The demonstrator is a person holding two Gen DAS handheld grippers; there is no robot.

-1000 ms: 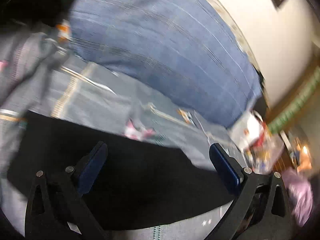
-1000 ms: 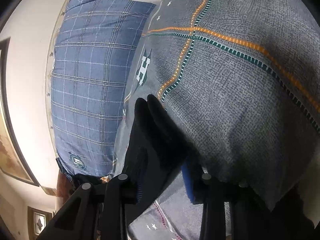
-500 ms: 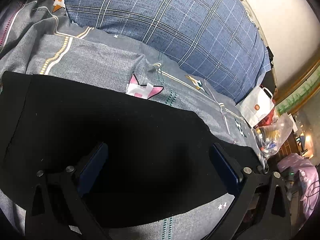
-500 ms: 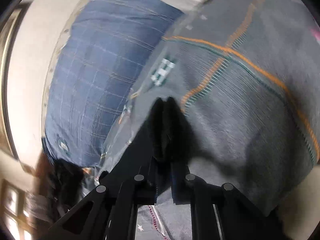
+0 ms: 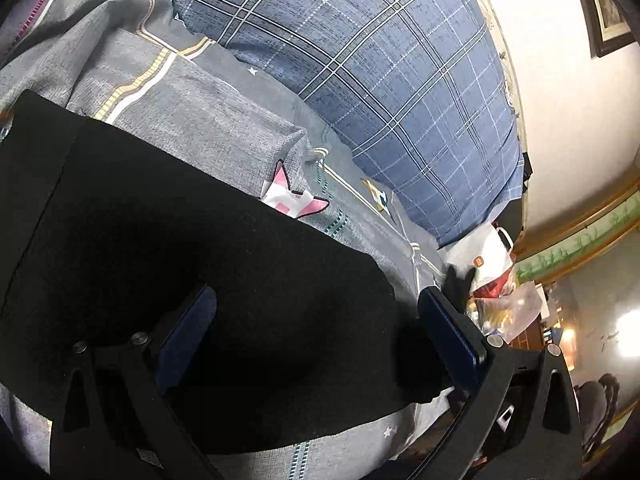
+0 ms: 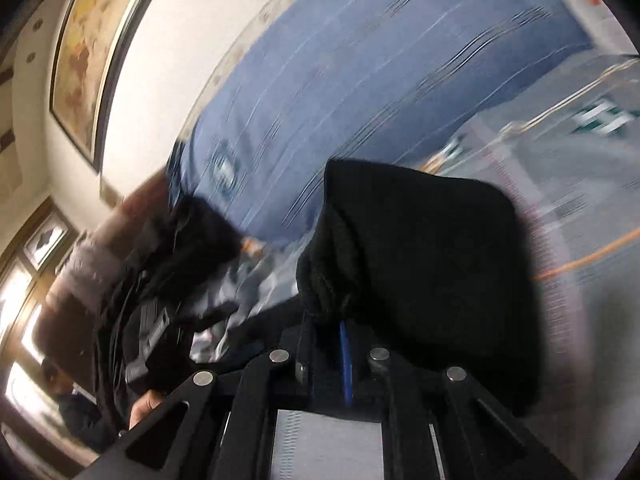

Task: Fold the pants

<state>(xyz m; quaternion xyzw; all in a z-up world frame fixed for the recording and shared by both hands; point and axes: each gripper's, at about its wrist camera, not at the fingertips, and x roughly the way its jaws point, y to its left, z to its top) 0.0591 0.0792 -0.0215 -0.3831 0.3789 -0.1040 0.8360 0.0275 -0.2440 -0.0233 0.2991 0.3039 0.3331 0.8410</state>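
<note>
Fold in progress, judged from both wrist views. The black pants lie as a broad dark panel on the grey patterned bedspread, in front of the blue plaid pillow; the far edge in the left wrist view runs straight and flat, which suggests that this part is already laid out. The left gripper hovers over the cloth with its blue pads standing wide apart and nothing pinched between them. The right gripper is closed tightly on a bunched end of the pants, which hangs up off the bedding as a draped flap. What is left, by this reading, is to carry that lifted end across, lay it on the flat part, and smooth it; how many folds are already made cannot be told. Against the frame one second earlier: the right fingers then stood partly apart around the cloth low on the bedspread, whereas now they are clamped, rolled, and swung toward the pillow and wall, with heavy motion blur. The left view has sunk slightly toward the pants, and its fingers remain wide.
</note>
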